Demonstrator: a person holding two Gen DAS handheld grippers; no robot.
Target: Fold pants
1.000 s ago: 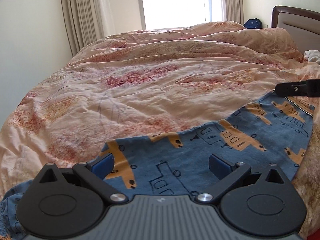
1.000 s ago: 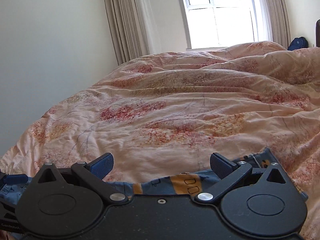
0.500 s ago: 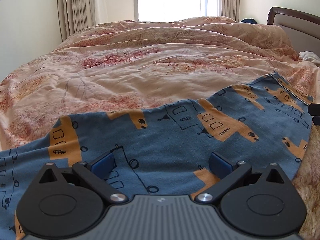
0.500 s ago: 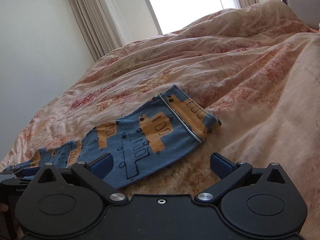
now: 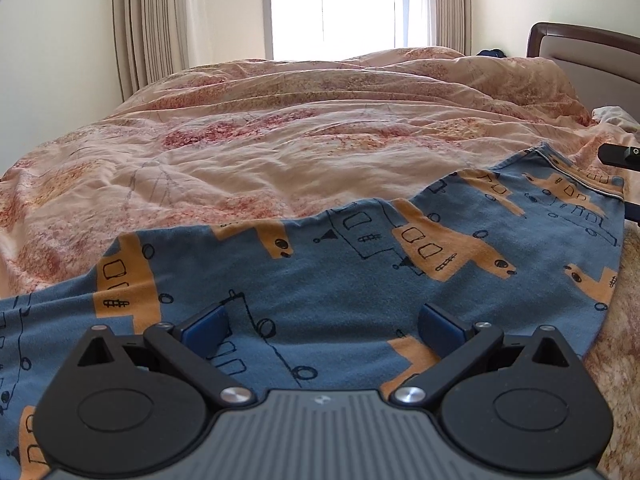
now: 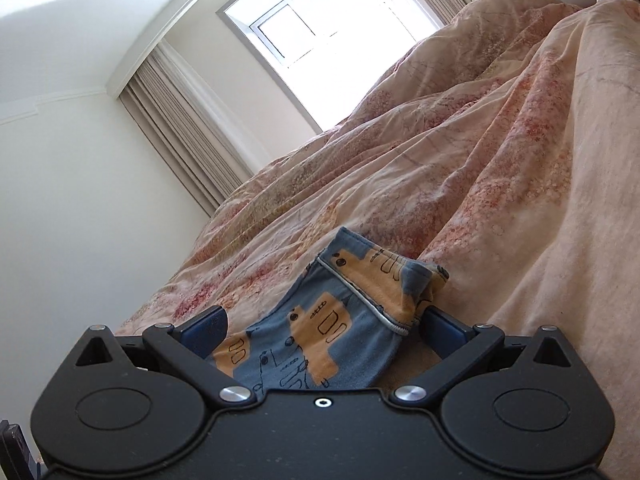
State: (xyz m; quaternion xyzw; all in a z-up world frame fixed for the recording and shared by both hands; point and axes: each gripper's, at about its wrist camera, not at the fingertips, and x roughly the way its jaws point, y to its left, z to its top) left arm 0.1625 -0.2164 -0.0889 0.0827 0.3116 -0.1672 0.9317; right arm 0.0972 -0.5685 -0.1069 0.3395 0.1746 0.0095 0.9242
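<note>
Blue pants (image 5: 360, 280) with an orange vehicle print lie flat across the peach floral quilt (image 5: 260, 152), running from lower left to right. My left gripper (image 5: 323, 320) hovers just over their middle, open, with its blue pads (image 5: 204, 322) spread wide above the cloth. In the right wrist view the pants' banded end (image 6: 380, 276) lies between the open fingers of my right gripper (image 6: 324, 326), which sits low and tilted against the quilt (image 6: 500, 168). The right pad (image 6: 444, 326) is next to the band's edge. A black part of the right gripper (image 5: 620, 156) shows at the left view's right edge.
The bed fills both views. A brown headboard (image 5: 584, 56) stands at the right, with a white cloth (image 5: 612, 114) and a dark blue object (image 5: 492, 53) near it. A window (image 5: 336, 8) with beige curtains (image 5: 160, 24) is behind the bed.
My right gripper has dropped low and tilted, and the pants' banded end now lies between its fingers. The left gripper has come in over the middle of the pants. Both stay open.
</note>
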